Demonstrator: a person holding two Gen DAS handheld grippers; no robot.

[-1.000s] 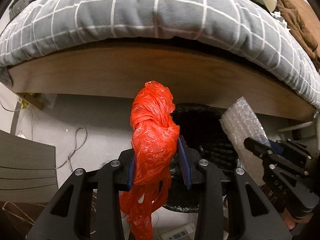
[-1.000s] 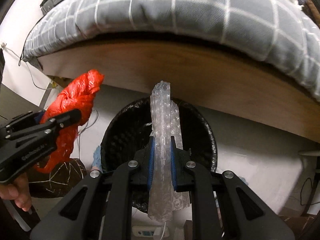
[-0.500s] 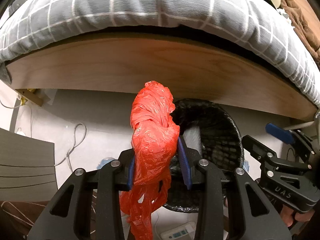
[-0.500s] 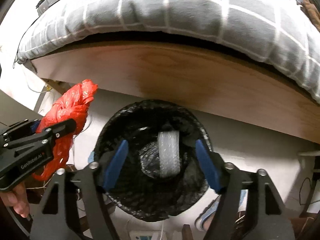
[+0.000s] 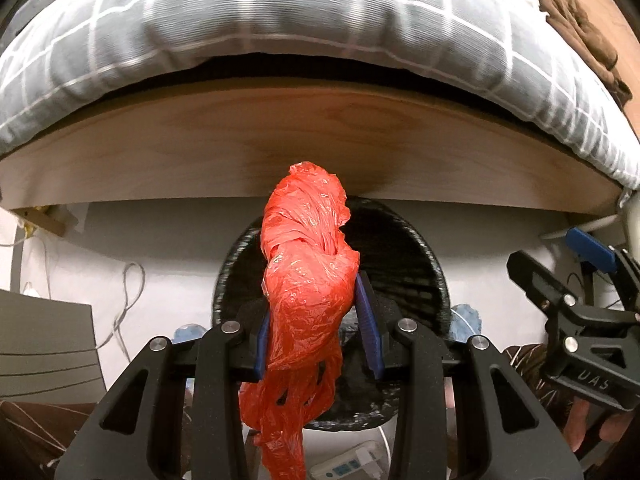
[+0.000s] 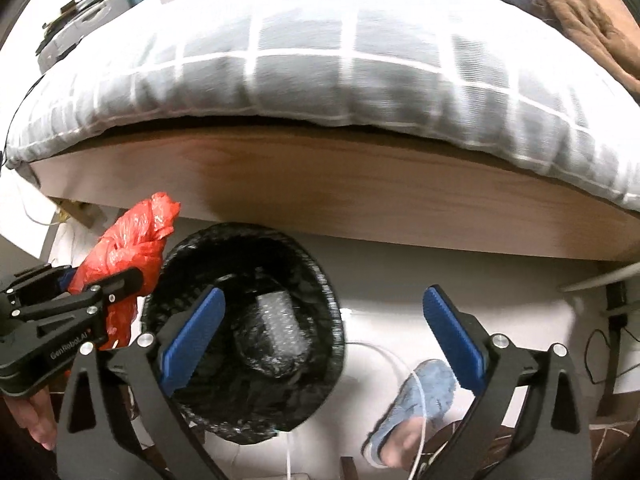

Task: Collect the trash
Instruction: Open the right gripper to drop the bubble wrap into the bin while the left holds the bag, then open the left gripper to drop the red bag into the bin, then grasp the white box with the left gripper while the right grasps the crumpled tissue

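Observation:
My left gripper is shut on a crumpled red plastic bag and holds it above the near rim of a black-lined trash bin. The bag and the left gripper also show in the right wrist view, at the bin's left edge. My right gripper is open and empty, to the right of the bin. A roll of bubble wrap lies at the bottom of the bin. The right gripper shows at the right edge of the left wrist view.
A wooden bed frame with a grey checked duvet overhangs the bin. White cables lie on the floor at left. A foot in a blue slipper stands right of the bin. A power strip lies near the bin's base.
My right gripper opened and let the bubble wrap fall into the bin, then shifted right. My left gripper moved right with the red bag, over the bin.

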